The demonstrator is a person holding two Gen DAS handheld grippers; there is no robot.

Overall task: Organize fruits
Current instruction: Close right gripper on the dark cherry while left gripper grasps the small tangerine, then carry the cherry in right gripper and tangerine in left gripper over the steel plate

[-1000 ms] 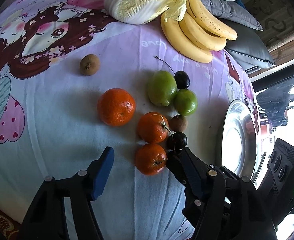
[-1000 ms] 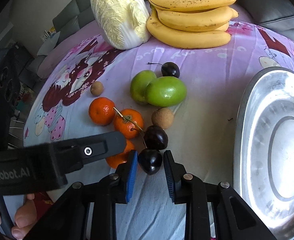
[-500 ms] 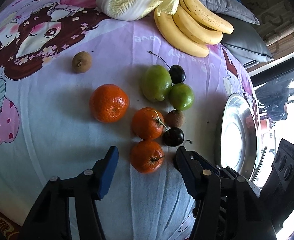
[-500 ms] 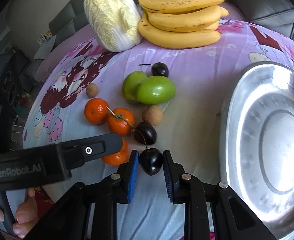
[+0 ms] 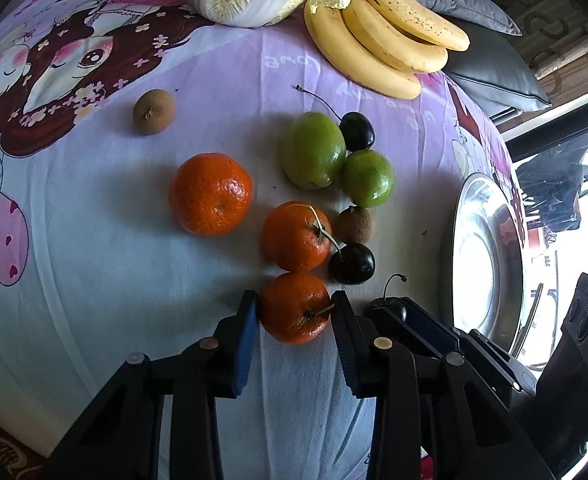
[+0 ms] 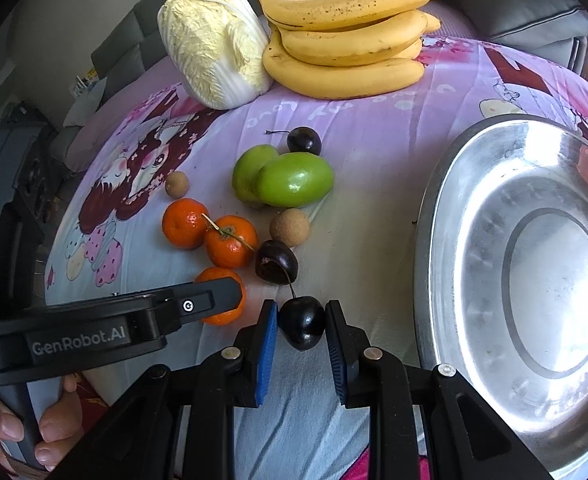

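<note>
My left gripper (image 5: 295,312) is shut on the nearest tangerine (image 5: 295,307) on the cartoon-print cloth. Two more tangerines (image 5: 210,194) (image 5: 296,236) lie just beyond it. My right gripper (image 6: 301,322) is shut on a dark cherry (image 6: 302,322) and holds it left of the steel plate (image 6: 446,184). A second cherry (image 6: 275,262) lies just ahead of it, a third (image 6: 304,141) behind two green fruits (image 6: 294,179). Two brown longans (image 6: 289,227) (image 6: 176,184) lie among them. The left gripper's finger (image 6: 197,306) shows in the right wrist view over the held tangerine.
A bunch of bananas (image 6: 346,40) and a napa cabbage (image 6: 213,44) sit at the far edge of the cloth. Grey cushions (image 5: 490,60) lie behind them. The steel plate also shows at the right in the left wrist view (image 5: 460,208).
My left gripper has moved forward and closed on the nearest tangerine. My right gripper has drawn back a little with the cherry held in it.
</note>
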